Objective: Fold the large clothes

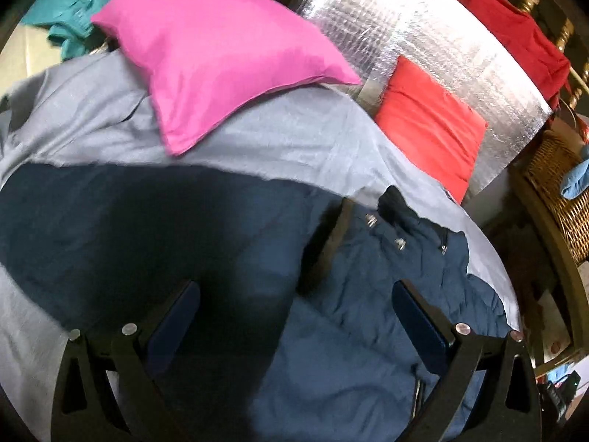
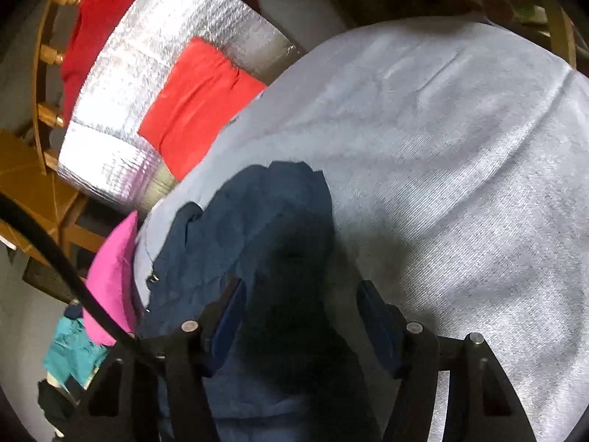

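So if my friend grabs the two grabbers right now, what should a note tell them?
Left gripper: open, above the navy garment, holding nothing.
Right gripper: open over the same garment's edge, pads not pressing it.
The navy garment lies crumpled on the pale grey sheet, snaps showing. The pink pillow and red cushion sit behind it.
Done: no neat fold visible yet.
Left: probably grip the edges, spread it flat, then fold.
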